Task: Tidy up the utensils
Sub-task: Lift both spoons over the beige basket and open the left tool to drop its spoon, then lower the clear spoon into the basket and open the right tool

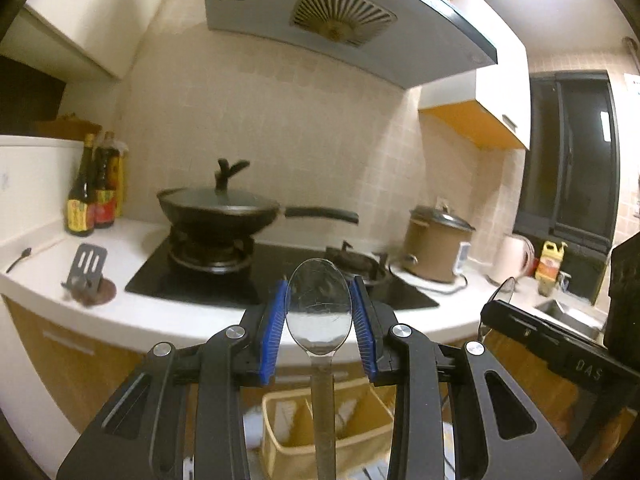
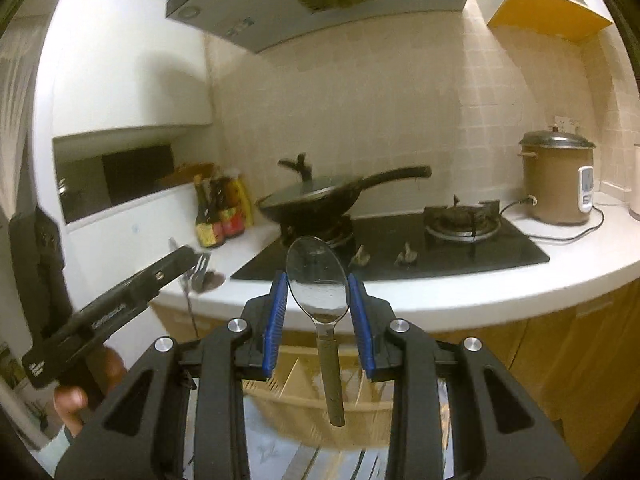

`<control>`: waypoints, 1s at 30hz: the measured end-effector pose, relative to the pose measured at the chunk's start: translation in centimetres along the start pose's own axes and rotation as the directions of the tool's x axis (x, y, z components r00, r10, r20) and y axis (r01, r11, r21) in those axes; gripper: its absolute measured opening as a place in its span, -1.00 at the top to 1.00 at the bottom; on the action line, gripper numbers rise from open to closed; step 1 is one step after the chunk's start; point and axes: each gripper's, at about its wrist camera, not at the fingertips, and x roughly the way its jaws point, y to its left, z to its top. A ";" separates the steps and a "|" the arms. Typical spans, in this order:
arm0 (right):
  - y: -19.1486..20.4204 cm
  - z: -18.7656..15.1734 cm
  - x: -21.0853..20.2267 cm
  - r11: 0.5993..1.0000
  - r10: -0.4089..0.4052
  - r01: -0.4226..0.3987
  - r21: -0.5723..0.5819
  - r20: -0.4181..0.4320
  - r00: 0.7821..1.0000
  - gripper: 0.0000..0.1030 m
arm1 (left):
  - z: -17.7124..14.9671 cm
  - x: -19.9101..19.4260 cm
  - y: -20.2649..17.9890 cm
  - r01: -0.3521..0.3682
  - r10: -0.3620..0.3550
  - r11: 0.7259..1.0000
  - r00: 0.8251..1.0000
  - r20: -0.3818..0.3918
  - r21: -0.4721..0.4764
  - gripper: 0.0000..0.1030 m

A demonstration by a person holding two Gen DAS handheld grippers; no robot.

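Observation:
My left gripper (image 1: 319, 300) is shut on a metal spoon (image 1: 319, 306); the bowl stands up between the blue pads and the handle hangs down. My right gripper (image 2: 318, 294) is shut on a second metal spoon (image 2: 319, 280), bowl up, handle down. Both are held in the air in front of the counter, above a beige divided utensil organizer (image 1: 356, 424), which also shows in the right wrist view (image 2: 360, 404). The left gripper shows in the right wrist view (image 2: 132, 292) and the right one in the left wrist view (image 1: 560, 352).
On the white counter (image 1: 160, 320) are a black hob with a lidded wok (image 1: 218, 210), sauce bottles (image 1: 94, 188), a slotted spatula on a rest (image 1: 86, 272), a small spoon (image 1: 18, 260), a brown cooker (image 1: 434, 248) and a sink (image 1: 568, 312). Cabinets stand below.

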 end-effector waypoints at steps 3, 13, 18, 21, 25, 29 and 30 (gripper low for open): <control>-0.9 0.8 1.6 0.999 -0.036 0.036 -0.004 0.018 0.999 0.45 | 0.8 1.3 0.6 -0.013 0.013 1.000 0.999 0.030 -0.013 0.41; -3.8 -2.6 7.5 0.996 -0.092 0.092 0.003 -0.043 0.995 0.45 | -2.0 6.7 2.9 -0.073 0.073 0.997 0.997 0.009 -0.021 0.41; -4.6 -5.1 9.0 0.995 -0.095 0.096 0.010 -0.080 0.992 0.45 | -4.5 8.5 3.8 -0.084 0.083 0.996 0.996 -0.039 -0.024 0.40; -5.1 -6.2 9.5 0.995 -0.092 0.095 0.021 -0.104 0.990 0.45 | -5.5 8.8 4.0 -0.076 0.074 0.997 0.995 -0.063 -0.025 0.40; -5.6 -7.2 9.2 0.995 -0.087 0.093 0.040 -0.126 0.988 0.44 | -6.4 9.0 4.1 -0.062 0.059 0.998 0.993 -0.101 -0.030 0.39; -5.3 -7.6 8.5 0.995 -0.083 0.090 0.041 -0.154 0.985 0.44 | -7.0 8.4 4.2 -0.062 0.059 0.998 0.991 -0.124 -0.024 0.22; -5.2 -7.6 8.2 0.995 -0.083 0.092 0.045 -0.161 0.983 0.44 | -7.1 8.1 4.2 -0.062 0.059 0.998 0.990 -0.127 -0.023 0.21</control>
